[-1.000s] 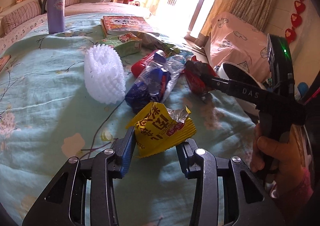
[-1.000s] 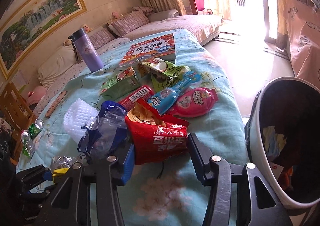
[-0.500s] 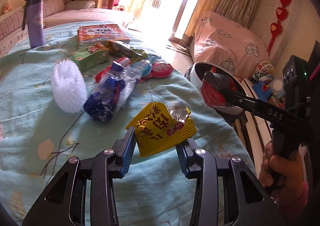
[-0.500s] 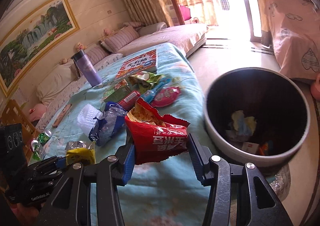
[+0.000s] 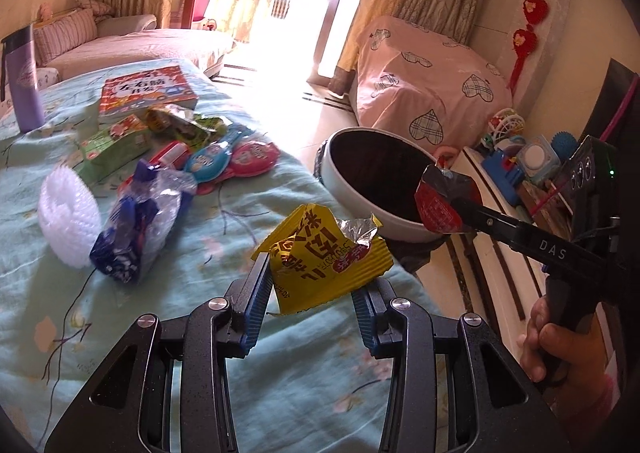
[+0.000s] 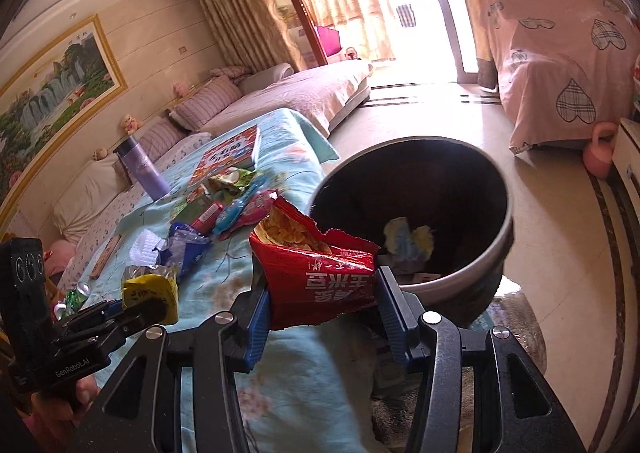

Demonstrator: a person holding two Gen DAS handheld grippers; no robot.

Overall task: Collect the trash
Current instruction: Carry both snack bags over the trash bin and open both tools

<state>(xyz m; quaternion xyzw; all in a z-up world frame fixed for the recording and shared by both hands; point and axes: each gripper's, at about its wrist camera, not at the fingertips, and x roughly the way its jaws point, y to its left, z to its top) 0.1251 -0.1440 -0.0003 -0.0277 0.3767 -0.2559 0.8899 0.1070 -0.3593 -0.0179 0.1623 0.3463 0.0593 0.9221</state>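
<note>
My left gripper is shut on a crumpled yellow snack bag, held above the teal tablecloth near the table's right edge. My right gripper is shut on a torn red chip bag, which hangs by the near rim of the round trash bin on the floor. The left wrist view shows the red bag over the rim of the bin. Crumpled paper lies inside the bin. In the right wrist view the left gripper with the yellow bag sits at lower left.
More litter lies on the table: a blue plastic wrapper, white foam netting, a green carton, pink and blue candy packs. A book and a purple flask stand farther back. A pink-covered piece of furniture stands beyond the bin.
Both grippers have carried their bags rightward off the litter pile toward the bin. The red bag now hangs at the bin's rim; the yellow bag has neared the table's edge.
</note>
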